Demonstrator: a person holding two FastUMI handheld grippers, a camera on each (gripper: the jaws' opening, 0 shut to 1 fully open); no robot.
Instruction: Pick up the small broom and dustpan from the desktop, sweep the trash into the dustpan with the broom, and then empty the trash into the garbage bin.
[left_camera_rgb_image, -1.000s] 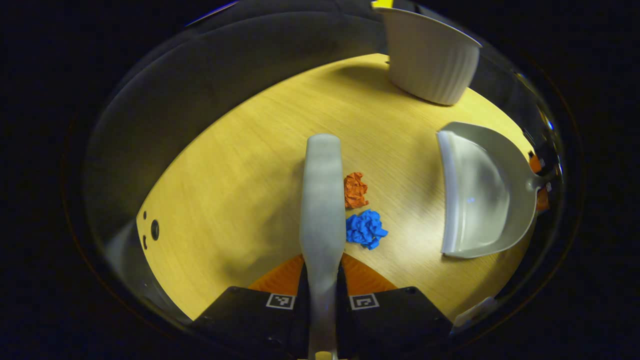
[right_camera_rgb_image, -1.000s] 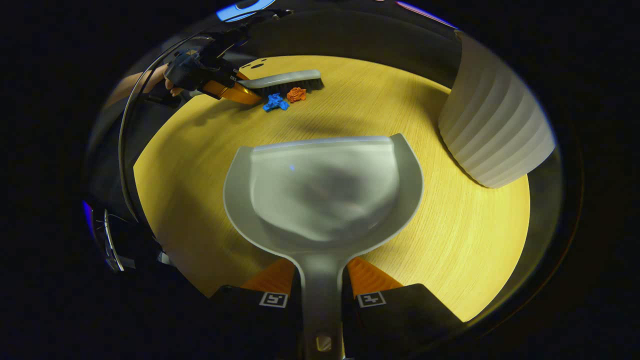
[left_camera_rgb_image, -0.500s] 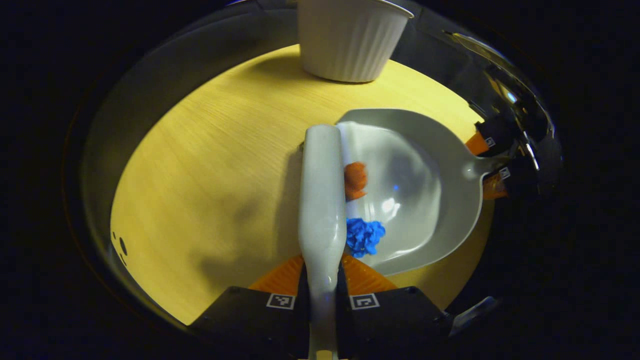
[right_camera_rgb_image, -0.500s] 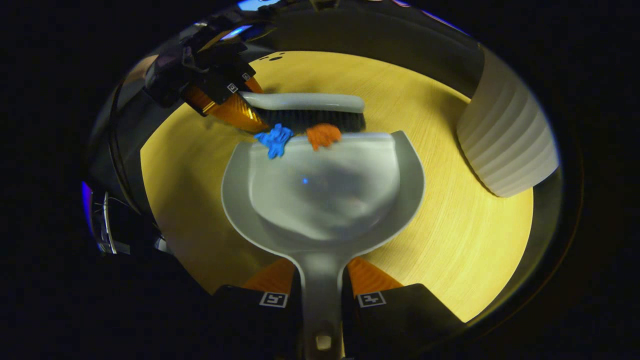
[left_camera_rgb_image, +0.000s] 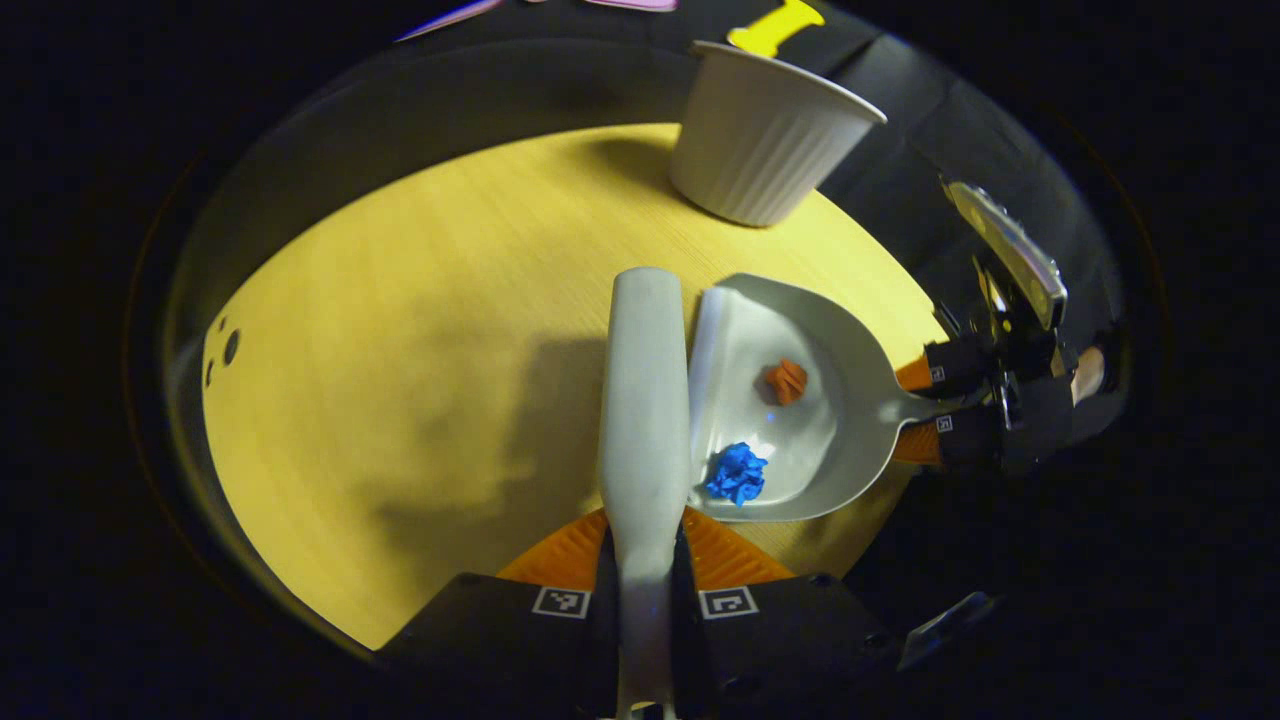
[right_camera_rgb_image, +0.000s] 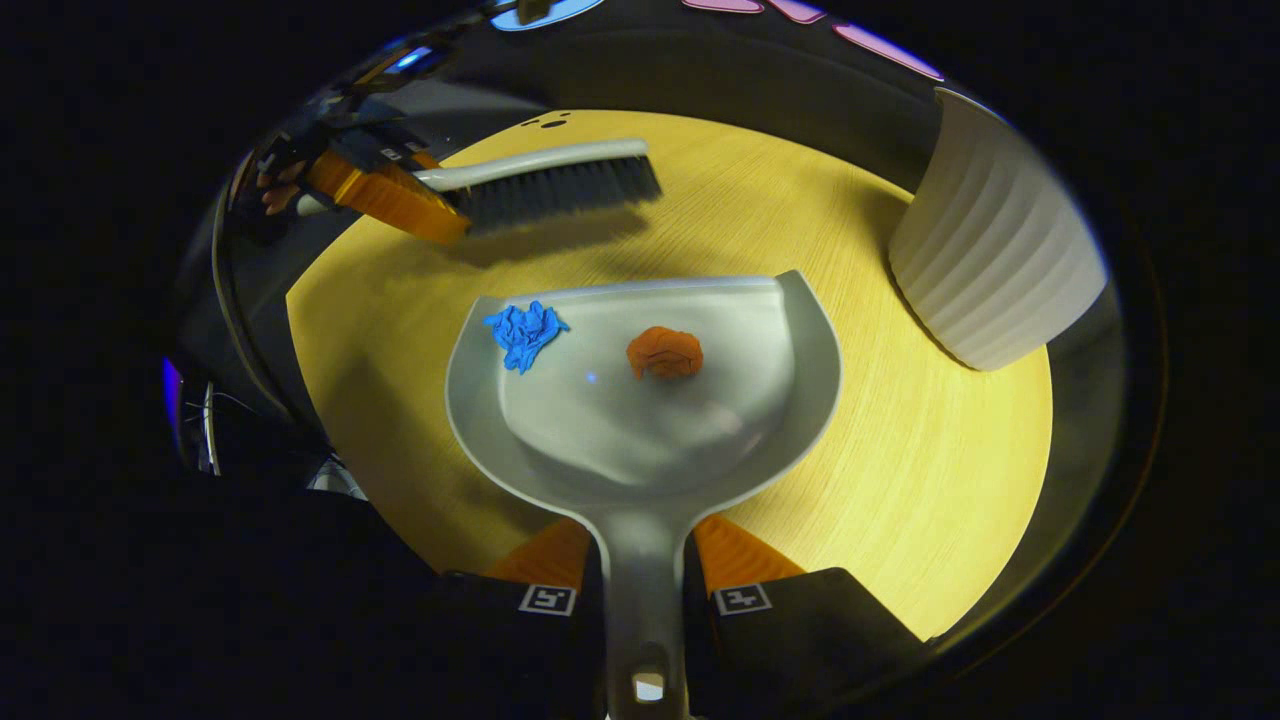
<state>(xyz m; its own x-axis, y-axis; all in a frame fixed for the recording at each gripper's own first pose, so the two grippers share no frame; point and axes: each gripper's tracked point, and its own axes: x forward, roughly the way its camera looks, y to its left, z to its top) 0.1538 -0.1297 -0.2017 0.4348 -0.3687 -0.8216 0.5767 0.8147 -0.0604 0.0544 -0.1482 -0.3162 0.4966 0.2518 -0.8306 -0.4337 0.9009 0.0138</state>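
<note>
Grey plastic everywhere, lol. Going by the left gripper view first: the left gripper is clamping its fingers on the broom handle, head hanging just beside the dustpan lip, with the blue wad and the orange wad sitting inside the pan, and the garbage bin waiting at the far edge of the desktop. Moving to the right gripper view: the right gripper is pinching the dustpan handle, pan lying roughly level. Blue wad is sitting right near the front lip, so I'm guessing any forward tilt while carrying is going to roll it off, and tipping short of the bin rim is dumping everything back on the desk.
</note>
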